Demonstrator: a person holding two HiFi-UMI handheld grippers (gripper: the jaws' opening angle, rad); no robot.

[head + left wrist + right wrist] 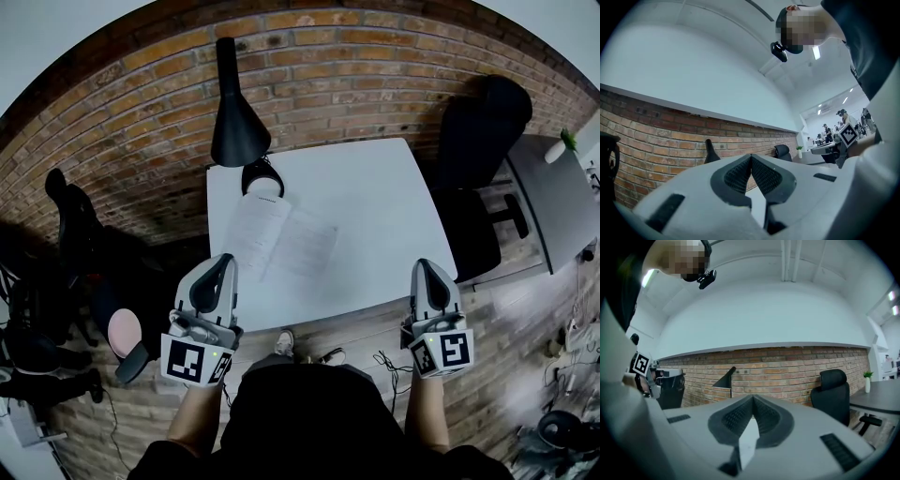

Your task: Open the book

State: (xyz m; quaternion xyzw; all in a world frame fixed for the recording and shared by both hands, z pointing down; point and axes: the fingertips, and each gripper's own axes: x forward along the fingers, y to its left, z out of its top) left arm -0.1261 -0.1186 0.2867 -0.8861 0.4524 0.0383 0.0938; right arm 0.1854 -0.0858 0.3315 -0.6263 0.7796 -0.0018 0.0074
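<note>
Head view: book (277, 236) lies open on the white table (375, 206), left of frame centre, just below the black lamp (236, 111). Left gripper (217, 270) sits directly under the book's lower edge, near it, apart. Right gripper (429, 277) is lower right at the table's near corner, well apart from the book.

Left gripper view: left gripper (751, 159) clenched, pads tip to tip, gripping nothing; brick wall (656, 136) behind.

Right gripper view: right gripper (753, 400) clenched the same, nothing held; lamp (725, 378) left, office chair (832, 392) right.
</note>
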